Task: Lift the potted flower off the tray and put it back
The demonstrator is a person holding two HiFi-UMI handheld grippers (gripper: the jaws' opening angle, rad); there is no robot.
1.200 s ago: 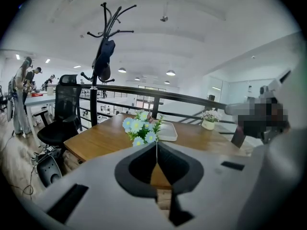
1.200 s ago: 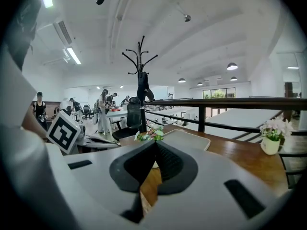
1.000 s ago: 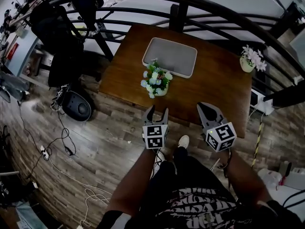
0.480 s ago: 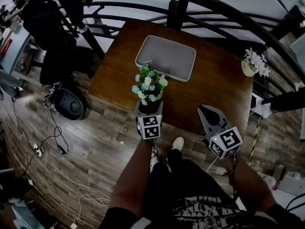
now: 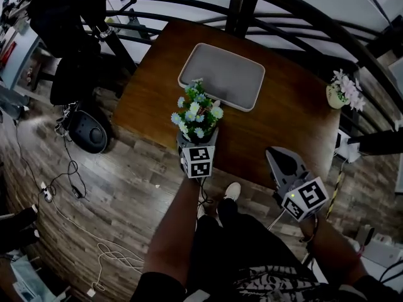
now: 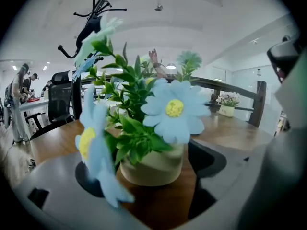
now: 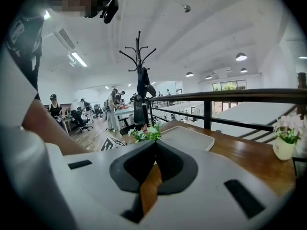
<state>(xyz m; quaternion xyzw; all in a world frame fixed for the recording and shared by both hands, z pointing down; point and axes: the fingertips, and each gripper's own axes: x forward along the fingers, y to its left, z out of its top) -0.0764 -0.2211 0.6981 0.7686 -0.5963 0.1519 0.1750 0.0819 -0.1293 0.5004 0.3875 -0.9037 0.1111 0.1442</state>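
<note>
Potted flower (image 5: 198, 113) stands on wooden table (image 5: 283, 118), off the grey tray (image 5: 221, 77), near its front edge. L gripper (image 6: 151, 169) jaws flank the pot, wide apart, just been opening, pads clear of it. R gripper (image 7: 152, 145) well to the right: jaws together, empty.

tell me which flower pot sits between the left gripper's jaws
The blue-flowered pot; the jaws of the left gripper have just been opening around it. The pink-flowered pot stands alone at the right edge of the table.

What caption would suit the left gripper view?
Left tool, jaws just opened, with the potted flower standing between them on the table.
</note>
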